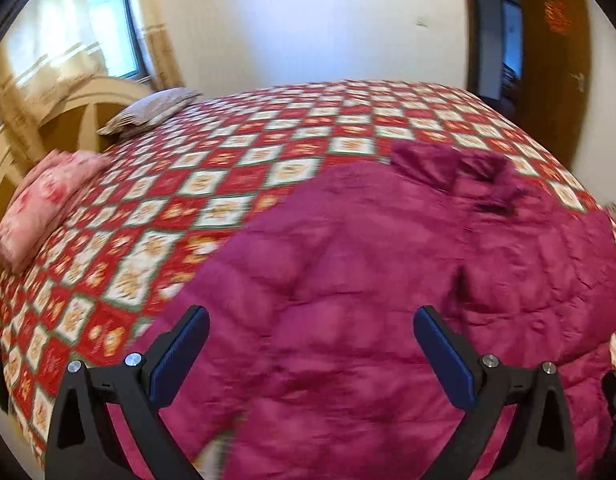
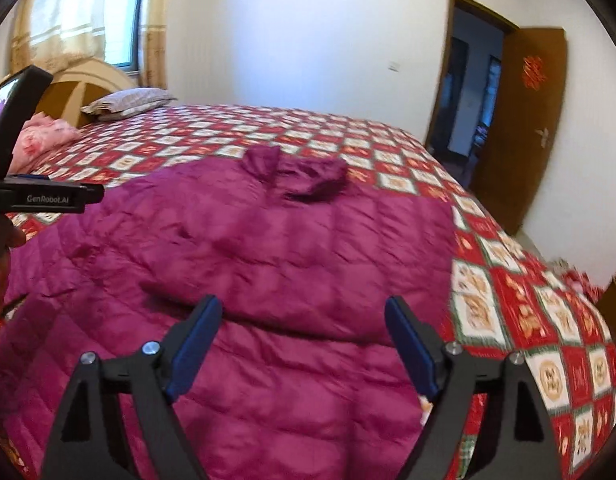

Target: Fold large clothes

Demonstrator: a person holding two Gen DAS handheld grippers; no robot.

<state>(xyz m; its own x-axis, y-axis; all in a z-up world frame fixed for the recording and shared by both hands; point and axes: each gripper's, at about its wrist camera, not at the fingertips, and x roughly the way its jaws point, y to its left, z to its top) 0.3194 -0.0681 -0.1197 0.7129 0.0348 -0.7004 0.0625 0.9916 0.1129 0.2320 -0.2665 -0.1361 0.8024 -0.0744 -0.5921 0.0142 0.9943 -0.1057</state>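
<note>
Both grippers tilt downward, jaws spread wide and holding nothing: the left gripper [image 1: 311, 322] and right gripper [image 2: 304, 312] hover over the magenta quilted jacket [image 2: 268, 248], which lies spread on the red checked bedspread [image 1: 228, 152].

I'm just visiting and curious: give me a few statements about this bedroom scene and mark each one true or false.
1. A magenta quilted jacket lies on the bed. True.
2. The right gripper is clamped on the jacket. False: its jaws stand open, nothing between the pads.
3. The left gripper is open. True.
4. The bedspread is plain blue. False: it is red and white checked.
5. The door is shut. False: it stands open.
</note>
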